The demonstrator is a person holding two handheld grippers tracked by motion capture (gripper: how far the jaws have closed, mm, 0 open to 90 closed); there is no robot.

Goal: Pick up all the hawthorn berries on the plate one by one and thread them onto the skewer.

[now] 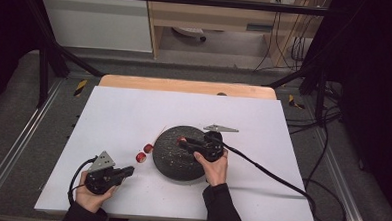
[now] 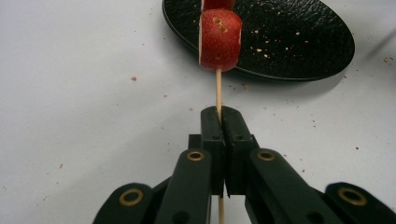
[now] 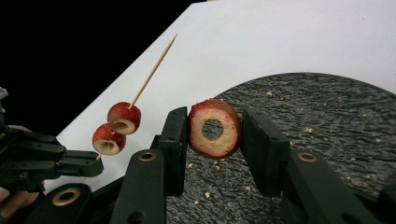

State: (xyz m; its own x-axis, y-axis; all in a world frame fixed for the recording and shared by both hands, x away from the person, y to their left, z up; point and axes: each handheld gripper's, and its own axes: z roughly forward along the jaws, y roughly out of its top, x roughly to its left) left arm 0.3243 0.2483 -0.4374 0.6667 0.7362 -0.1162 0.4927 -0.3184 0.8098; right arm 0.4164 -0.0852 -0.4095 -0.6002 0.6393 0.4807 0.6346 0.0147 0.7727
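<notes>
1. Two fruit rings (image 3: 116, 128) already sit on the skewer (image 3: 154, 70), which the left gripper (image 2: 219, 114) pinches tight at its lower end, just left of the plate (image 1: 171, 164).
2. A third ring (image 3: 215, 128) is clamped in the right gripper (image 3: 214, 135) above the plate, not yet threaded.
3. Count: three rings, one skewer, one plate.

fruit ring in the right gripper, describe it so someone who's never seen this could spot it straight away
Start at the round black plate in the middle of the white table. Over its upper part, the right gripper is shut on a red-skinned fruit ring with pale flesh and a round hole through its centre. Unlike the two red pieces threaded on the wooden skewer in the left gripper, it sits on no stick.
</notes>
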